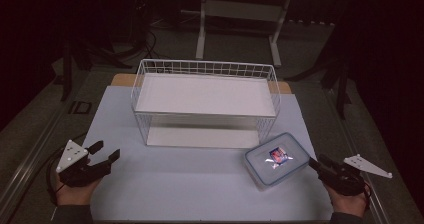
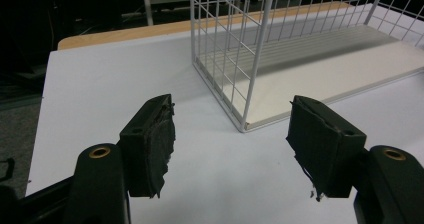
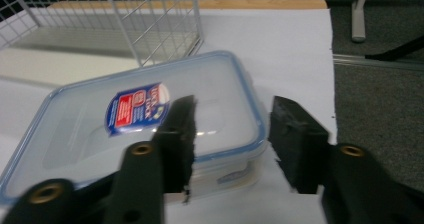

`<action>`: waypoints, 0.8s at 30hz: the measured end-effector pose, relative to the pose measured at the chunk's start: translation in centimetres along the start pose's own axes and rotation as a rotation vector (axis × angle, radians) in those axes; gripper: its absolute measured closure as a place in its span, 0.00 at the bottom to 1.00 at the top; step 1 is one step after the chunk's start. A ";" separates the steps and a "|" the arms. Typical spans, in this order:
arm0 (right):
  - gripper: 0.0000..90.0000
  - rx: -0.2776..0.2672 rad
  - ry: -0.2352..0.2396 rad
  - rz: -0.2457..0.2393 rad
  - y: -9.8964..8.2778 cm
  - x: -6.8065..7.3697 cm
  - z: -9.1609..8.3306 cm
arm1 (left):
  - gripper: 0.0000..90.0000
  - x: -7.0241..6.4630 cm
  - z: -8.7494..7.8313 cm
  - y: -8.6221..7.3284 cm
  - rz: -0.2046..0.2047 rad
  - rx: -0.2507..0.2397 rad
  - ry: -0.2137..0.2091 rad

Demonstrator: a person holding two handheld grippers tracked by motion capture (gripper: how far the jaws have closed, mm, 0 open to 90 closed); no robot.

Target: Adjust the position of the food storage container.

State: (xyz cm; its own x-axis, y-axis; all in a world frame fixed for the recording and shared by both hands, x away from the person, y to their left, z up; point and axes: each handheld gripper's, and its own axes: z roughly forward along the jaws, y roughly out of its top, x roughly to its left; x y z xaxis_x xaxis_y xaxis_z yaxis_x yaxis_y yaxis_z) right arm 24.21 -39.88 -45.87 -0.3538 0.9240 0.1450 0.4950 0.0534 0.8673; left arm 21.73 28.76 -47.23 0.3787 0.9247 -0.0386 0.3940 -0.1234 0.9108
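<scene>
Both grippers gaping: left gripper [image 1: 107, 152] near wire basket [image 1: 205, 69], right gripper [image 1: 318, 161] at lidded container [image 1: 276, 159].

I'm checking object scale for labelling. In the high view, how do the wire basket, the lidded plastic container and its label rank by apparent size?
Largest to smallest:
1. Wire basket
2. Plastic container
3. Label on its lid

The gaps are plain, so nearness to the camera doesn't blur the order.

The basket [image 1: 205, 84] is thin white-coated wire mesh around flat matt white shelf boards. The container [image 1: 277, 159] is clear glossy plastic with a blue rim seal and a shiny printed label [image 3: 136, 108]. A matt white sheet [image 1: 200, 184] covers the desk [image 1: 122, 79], whose bare edge looks like pale wood. The left tongs [image 2: 232, 134] and right tongs [image 3: 232, 134] are matt black plastic with rough, frayed pads and brass-coloured rivets.
</scene>
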 end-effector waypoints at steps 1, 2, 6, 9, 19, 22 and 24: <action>0.68 -0.003 0.009 0.008 0.2 -0.2 0.0 | 0.38 0.0 0.0 0.0 0.000 0.000 0.001; 0.72 -0.003 0.014 0.012 0.4 -0.3 0.1 | 0.38 0.0 0.0 0.0 0.001 0.000 0.001; 0.86 0.020 -0.010 -0.013 1.2 -0.4 1.1 | 0.38 -0.1 0.1 0.1 0.006 -0.003 0.002; 0.99 0.043 -0.044 -0.048 1.7 -0.2 2.2 | 0.39 -0.2 0.1 0.1 0.004 -0.011 0.005; 1.00 0.097 -0.123 -0.048 2.9 -1.1 5.5 | 0.39 -0.2 0.0 0.1 0.008 -0.015 0.005; 1.00 0.120 -0.141 -0.035 3.0 -1.6 6.2 | 0.39 -0.2 0.0 0.1 0.010 -0.014 0.005; 1.00 0.142 -0.150 -0.025 2.9 -2.0 6.6 | 0.39 -0.3 0.0 0.1 0.011 -0.016 0.006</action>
State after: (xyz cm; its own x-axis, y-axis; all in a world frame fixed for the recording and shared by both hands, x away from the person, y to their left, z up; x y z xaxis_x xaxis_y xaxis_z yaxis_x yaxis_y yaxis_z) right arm 31.57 -39.06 -46.74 -0.2508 0.9671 0.0425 0.5980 0.1203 0.7924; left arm 21.71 28.49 -47.12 0.3781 0.9254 -0.0261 0.3762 -0.1278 0.9177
